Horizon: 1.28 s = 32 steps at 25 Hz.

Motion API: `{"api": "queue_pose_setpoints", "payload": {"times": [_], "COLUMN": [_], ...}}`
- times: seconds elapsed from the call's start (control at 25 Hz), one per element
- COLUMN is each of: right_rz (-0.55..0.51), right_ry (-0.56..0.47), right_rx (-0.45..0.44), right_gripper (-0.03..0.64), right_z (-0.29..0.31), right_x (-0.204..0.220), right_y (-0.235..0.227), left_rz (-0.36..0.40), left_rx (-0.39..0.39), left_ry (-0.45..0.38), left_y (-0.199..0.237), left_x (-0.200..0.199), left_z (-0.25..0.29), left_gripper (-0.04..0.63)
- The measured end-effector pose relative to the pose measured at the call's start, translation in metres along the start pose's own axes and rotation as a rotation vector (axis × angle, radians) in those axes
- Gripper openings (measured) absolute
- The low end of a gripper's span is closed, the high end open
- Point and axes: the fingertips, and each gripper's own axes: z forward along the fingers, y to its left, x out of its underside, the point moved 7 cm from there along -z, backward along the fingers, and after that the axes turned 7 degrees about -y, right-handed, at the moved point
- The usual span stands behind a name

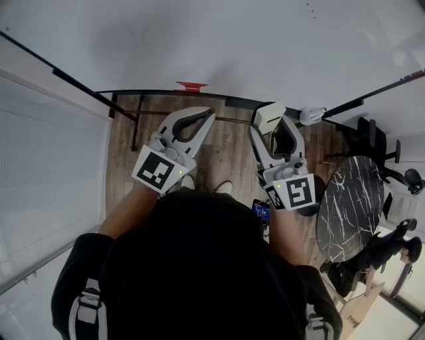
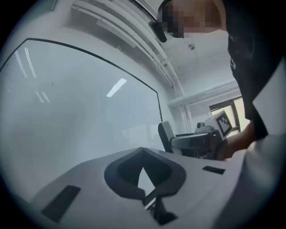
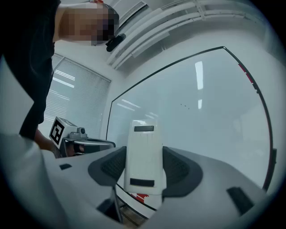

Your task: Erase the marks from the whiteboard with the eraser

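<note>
The whiteboard [image 1: 219,40] fills the top of the head view and is nearly blank, with only a few tiny dark specks [image 1: 309,9] high on its right. My right gripper [image 1: 271,114] is shut on a white eraser [image 1: 269,118], held just short of the board's lower edge. The right gripper view shows the eraser [image 3: 143,156] upright between the dark pads, with the specks [image 3: 184,105] beyond it. My left gripper [image 1: 207,116] is beside it, shut with nothing in it. Its tips [image 2: 142,150] meet in front of the whiteboard [image 2: 80,103].
A red item [image 1: 191,85] sits at the board's lower edge. White blinds [image 1: 46,172] cover the left wall. To the right stand a round marble table [image 1: 350,206], black chairs [image 1: 380,143] and another person [image 1: 372,255]. Wooden floor [image 1: 226,156] lies below.
</note>
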Motion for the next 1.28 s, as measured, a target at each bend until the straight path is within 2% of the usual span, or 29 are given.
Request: {"api": "queue_pose_setpoints", "payload": {"times": [0.2,0.4,0.6,1.0,1.28], "right_rz": [0.004,0.014,-0.064,-0.072,-0.077], "right_ry": [0.009,0.015,0.076,0.042,0.030], "right_rx": [-0.009,-0.040,-0.005,-0.059,-0.059], "right_gripper": [0.252,0.253,0.253,0.253,0.252], "right_z": [-0.002,-0.013,-0.021,-0.040,-0.036], "right_x": [0.005,0.000,0.004,-0.009,-0.012], "right_y": [0.000,0.004,0.004,-0.011,-0.024], "left_rz": [0.003,-0.036,-0.034,-0.014,-0.013], "left_rx": [0.002,0.001,-0.010,-0.054,-0.080], "left_ry": [-0.001,0.008,0.012,0.008,0.013], "left_y": [-0.003,-0.014,-0.023,-0.051,-0.051], "left_x": [0.004,0.006,0.004,-0.007,-0.011], "left_z": [0.002,0.001,0.004,0.022,0.034], "left_gripper": [-0.003,-0.003,-0.003,-0.003,-0.003]}}
